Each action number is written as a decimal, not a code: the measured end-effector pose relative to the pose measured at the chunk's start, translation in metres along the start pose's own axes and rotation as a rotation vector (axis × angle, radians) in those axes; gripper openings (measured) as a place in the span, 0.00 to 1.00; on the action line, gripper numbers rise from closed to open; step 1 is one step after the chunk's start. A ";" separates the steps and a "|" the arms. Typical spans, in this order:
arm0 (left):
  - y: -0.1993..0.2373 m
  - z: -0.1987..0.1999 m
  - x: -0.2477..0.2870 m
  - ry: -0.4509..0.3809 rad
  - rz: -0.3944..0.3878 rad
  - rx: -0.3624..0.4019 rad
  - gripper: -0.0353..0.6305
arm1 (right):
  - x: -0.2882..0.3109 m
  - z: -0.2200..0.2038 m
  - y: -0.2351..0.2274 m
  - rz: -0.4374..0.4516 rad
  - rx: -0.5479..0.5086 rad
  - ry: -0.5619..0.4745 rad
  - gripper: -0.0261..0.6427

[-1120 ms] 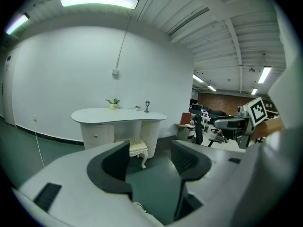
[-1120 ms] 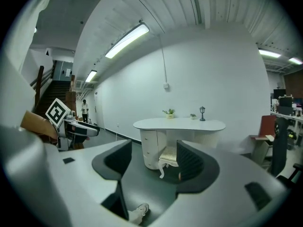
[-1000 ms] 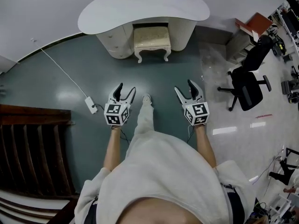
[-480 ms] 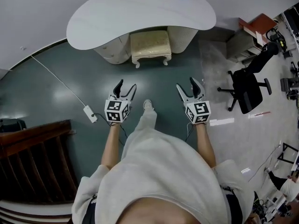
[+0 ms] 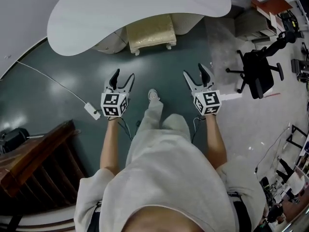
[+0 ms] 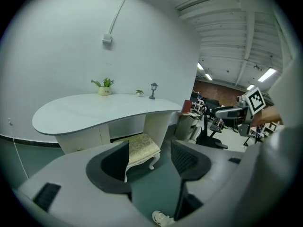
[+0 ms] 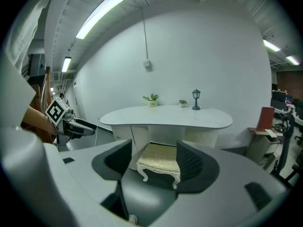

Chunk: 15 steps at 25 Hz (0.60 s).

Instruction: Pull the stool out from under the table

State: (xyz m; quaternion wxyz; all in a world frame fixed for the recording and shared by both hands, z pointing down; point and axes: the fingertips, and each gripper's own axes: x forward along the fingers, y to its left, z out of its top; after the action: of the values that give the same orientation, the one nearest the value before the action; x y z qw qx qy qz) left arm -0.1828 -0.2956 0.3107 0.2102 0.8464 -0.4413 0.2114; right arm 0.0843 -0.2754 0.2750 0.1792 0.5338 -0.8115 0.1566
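Stool [image 5: 150, 32] sits tucked partly under the white curved table [image 5: 135, 4], front legs showing. Left gripper [image 5: 123, 77] and right gripper [image 5: 194, 72] point at it, jaws apart and empty, well short of it; probably readied to grab the seat's edge.

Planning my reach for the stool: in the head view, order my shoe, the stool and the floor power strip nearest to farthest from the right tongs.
1. Shoe, just left of the right tongs.
2. Stool, ahead, partly under the table.
3. Power strip, far left, beyond the left tongs.
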 end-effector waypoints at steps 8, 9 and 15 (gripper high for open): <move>0.038 -0.040 0.054 0.047 0.008 -0.008 0.44 | 0.060 -0.046 -0.023 0.006 0.017 0.072 0.45; 0.041 -0.046 0.062 0.052 0.012 -0.010 0.44 | 0.067 -0.051 -0.026 0.010 0.013 0.077 0.45; 0.047 -0.092 0.109 0.091 0.054 -0.029 0.44 | 0.109 -0.101 -0.053 0.043 -0.010 0.122 0.45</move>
State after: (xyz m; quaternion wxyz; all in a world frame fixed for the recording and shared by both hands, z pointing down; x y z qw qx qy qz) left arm -0.1808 -0.3417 0.4539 0.2364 0.8207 -0.4568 0.2489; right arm 0.1063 -0.3388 0.4175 0.2274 0.5050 -0.8110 0.1885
